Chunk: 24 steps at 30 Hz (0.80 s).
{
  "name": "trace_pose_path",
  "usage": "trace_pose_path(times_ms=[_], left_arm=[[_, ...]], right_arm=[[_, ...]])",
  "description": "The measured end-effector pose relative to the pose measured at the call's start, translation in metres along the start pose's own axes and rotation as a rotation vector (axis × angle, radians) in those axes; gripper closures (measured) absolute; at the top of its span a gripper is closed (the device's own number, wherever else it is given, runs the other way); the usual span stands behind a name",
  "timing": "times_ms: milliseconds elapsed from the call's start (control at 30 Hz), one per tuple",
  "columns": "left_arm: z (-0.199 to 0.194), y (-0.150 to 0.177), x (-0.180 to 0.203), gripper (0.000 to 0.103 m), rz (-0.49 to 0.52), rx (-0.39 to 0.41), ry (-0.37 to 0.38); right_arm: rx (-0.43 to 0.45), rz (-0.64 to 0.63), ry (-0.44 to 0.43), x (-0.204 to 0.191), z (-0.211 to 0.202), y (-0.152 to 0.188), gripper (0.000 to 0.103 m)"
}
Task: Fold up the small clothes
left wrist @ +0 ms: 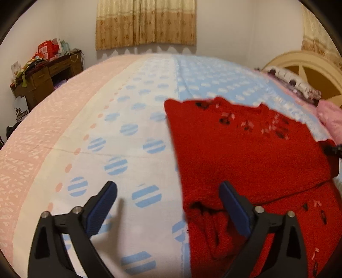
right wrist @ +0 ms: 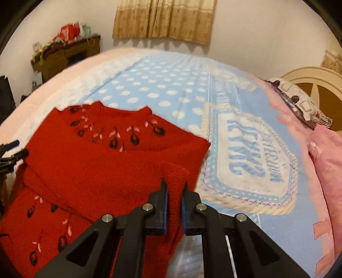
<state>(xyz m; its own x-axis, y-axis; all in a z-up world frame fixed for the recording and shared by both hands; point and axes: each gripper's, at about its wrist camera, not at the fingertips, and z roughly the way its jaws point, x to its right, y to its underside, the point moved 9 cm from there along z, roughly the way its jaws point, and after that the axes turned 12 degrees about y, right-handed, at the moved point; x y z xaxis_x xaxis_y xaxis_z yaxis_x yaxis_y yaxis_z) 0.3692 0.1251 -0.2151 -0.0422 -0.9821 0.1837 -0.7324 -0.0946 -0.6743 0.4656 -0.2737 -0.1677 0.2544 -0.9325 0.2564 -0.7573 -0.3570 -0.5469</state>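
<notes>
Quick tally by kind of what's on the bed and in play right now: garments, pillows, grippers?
Red sweater: 1
Pillows at the headboard end: 2, a patterned pillow and a pink pillow
Grippers: 2, the left gripper open and the right gripper shut on a fold of the sweater
Total: 5

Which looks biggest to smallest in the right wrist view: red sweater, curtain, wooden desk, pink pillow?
1. red sweater
2. curtain
3. pink pillow and wooden desk: look similar and the pillow is cut off, so unranked. The sweater's nearness inflates it.
</notes>
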Motion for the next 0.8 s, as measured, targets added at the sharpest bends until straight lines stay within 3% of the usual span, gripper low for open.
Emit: trace_pose_path(times_ms=[67,100,133,167,200,267,367,467,600,667,800], left_arm=[[0.003,0.001,-0.001,0.001,-0.006,-0.017,0.006],[0.002,0.001,-0.003,0.001,-0.014,-0.011,0.006],[0.000,0.000,-0.004,0.001,-0.021,-0.001,0.008],[-0.003,0.000,-0.005,0.001,-0.025,0.008,0.008],[-0.006,-0.001,-0.007,0.001,-0.032,0.022,0.002],[-0.013,-0.006,-0.007,0.001,-0.037,0.038,0.004],[-0.020,-0.018,-0.004,0.001,-0.044,0.077,0.025],[-0.016,-0.034,-0.001,0.001,-0.002,0.081,-0.003],[0.003,-0.035,-0.010,0.001,0.055,0.005,-0.107],[0.012,-0.021,-0.015,0.000,0.049,-0.027,-0.106],[0.008,-0.013,-0.023,0.000,-0.002,-0.020,-0.076]], right_arm=[[-0.041,-0.009,0.006,-0.002,0.018,0.013,0.090],[-0.051,-0.002,0.002,0.001,0.022,0.019,0.076],[-0.047,0.025,-0.003,0.005,0.023,0.020,0.051],[-0.036,0.068,-0.012,0.012,0.020,0.021,0.035],[-0.028,0.094,-0.033,0.016,0.016,0.021,0.012],[0.019,0.108,-0.095,0.014,0.001,0.017,0.012],[0.070,0.045,-0.053,0.006,-0.018,0.010,0.012],[0.111,-0.009,-0.109,-0.019,-0.031,0.004,0.012],[0.036,-0.068,-0.218,-0.060,-0.014,0.013,0.012],[-0.053,-0.084,-0.234,-0.071,0.006,0.027,0.012],[-0.011,-0.101,-0.208,-0.074,0.003,0.037,0.012]])
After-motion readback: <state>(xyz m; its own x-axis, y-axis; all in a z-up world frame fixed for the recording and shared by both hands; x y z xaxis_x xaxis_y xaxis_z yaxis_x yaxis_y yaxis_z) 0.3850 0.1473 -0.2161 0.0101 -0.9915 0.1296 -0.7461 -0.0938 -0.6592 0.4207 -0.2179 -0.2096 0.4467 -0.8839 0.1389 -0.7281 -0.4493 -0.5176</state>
